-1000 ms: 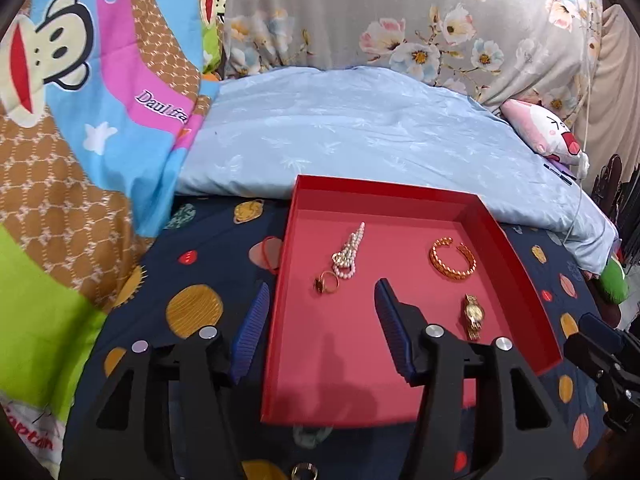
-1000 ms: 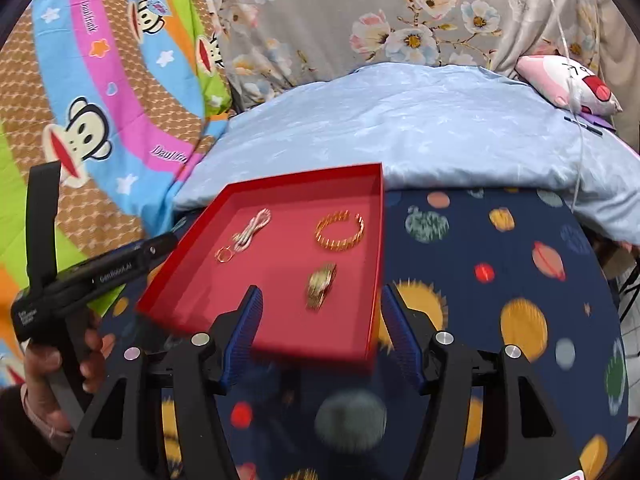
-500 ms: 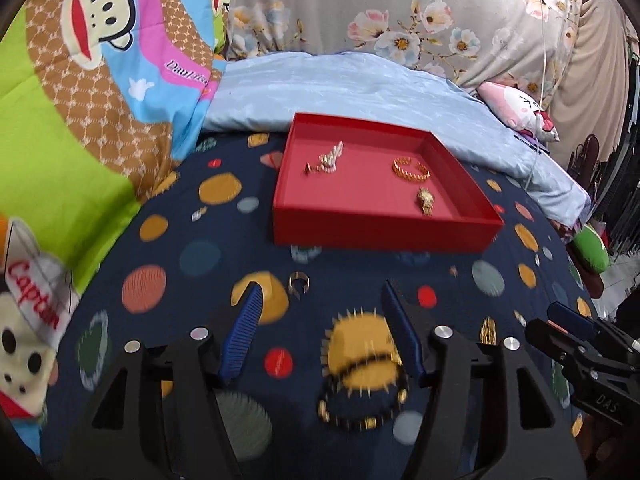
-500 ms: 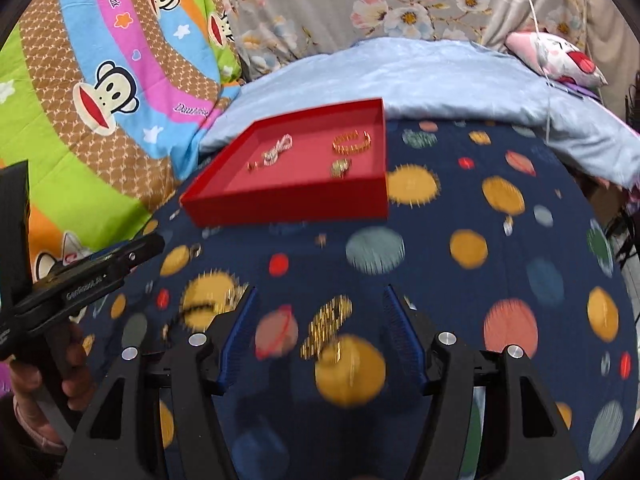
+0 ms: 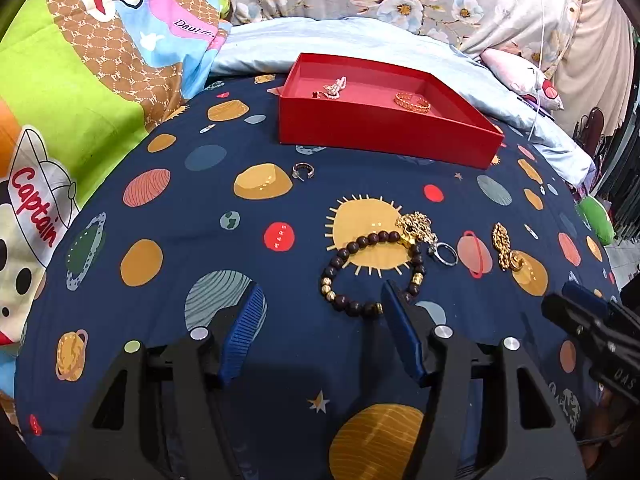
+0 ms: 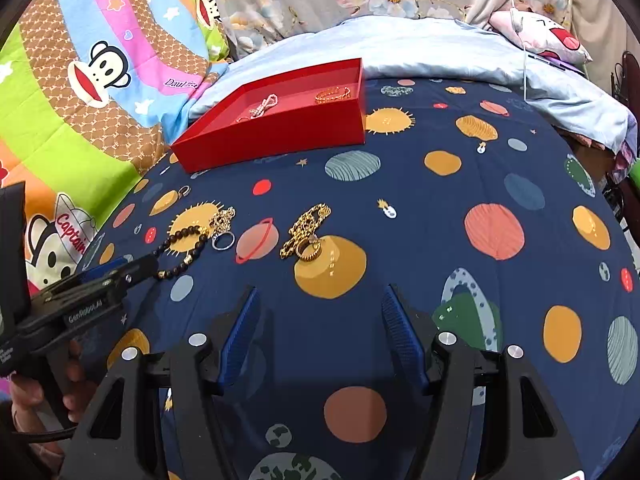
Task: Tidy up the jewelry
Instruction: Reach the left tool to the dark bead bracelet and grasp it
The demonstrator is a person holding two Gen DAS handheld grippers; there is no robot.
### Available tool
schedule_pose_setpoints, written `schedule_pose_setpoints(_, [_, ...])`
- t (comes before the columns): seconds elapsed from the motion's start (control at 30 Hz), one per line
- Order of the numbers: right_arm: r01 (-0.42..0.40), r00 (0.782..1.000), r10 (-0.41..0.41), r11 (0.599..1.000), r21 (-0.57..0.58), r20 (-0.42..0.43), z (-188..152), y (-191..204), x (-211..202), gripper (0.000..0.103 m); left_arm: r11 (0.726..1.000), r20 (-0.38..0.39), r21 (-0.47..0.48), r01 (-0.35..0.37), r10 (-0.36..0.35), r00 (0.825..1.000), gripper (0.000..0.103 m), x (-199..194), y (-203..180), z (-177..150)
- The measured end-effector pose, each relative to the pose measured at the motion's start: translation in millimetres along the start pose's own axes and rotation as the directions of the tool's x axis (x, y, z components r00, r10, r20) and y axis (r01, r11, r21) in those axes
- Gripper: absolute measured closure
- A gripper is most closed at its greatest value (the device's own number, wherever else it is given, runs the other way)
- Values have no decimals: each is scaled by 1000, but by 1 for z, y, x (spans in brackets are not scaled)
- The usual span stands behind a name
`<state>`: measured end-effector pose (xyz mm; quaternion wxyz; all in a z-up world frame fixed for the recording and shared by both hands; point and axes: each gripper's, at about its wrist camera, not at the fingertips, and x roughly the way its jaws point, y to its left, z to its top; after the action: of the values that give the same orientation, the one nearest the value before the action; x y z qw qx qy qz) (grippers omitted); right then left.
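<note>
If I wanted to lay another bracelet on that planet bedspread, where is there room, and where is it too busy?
Open bedspread lies right of the gold chain, below the red tray, and left of the bead bracelet, towards the cartoon blanket. It is crowded where bead bracelet, gold pendant, silver ring and chain cluster together. A small hoop lies alone near the tray.

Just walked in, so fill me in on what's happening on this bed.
A person holds a two-finger gripper in each hand, sorting jewelry into a red tray. The tray already holds a pearl piece and a gold bangle. Left on the planet-print sheet are a dark bead bracelet, gold chains, a silver ring and a small hoop. The left gripper and right gripper are both open and empty, above the loose pieces.
</note>
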<state>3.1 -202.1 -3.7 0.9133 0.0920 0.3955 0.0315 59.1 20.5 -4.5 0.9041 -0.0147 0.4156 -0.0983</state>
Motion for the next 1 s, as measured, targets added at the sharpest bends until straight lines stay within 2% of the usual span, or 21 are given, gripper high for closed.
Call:
schedule_pose_setpoints(0.07, [-2,1000,2,1000,-1,2,1,1,0,40,1000,-5,1,-8,8,1000,45,4,0,3])
schedule_pose_setpoints(0.23, [2,1000,-1,1000,-4,3,2,2,1,40,1000,-21,11,-23,23,1000,55,16,-2,11])
schedule_pose_setpoints(0.3, [5,1000,-5,1000,-4,0,4,2,3,40,1000,-22,19,-25,26,999,69,18,-3,12])
schedule_pose_setpoints(0.37, [8,1000,-8,1000,-2,-1,6,3,5,40,999,-21,21,-26,27,999,72,19,-4,13])
schedule_pose_setpoints(0.43, [5,1000,-5,1000,0,-5,9,4,8,40,1000,-21,20,-22,22,1000,83,19,-3,13])
schedule_pose_setpoints(0.47, [5,1000,-5,1000,0,-5,11,4,9,40,1000,-22,20,-14,14,1000,93,19,-3,13])
schedule_pose_setpoints(0.7, [-12,1000,12,1000,-2,-19,25,11,21,43,1000,-7,11,17,-17,1000,96,13,0,12])
schedule_pose_setpoints(1.0, [-56,998,56,998,-39,-2,35,31,22,46,1000,20,-15,11,-11,1000,96,-5,16,5])
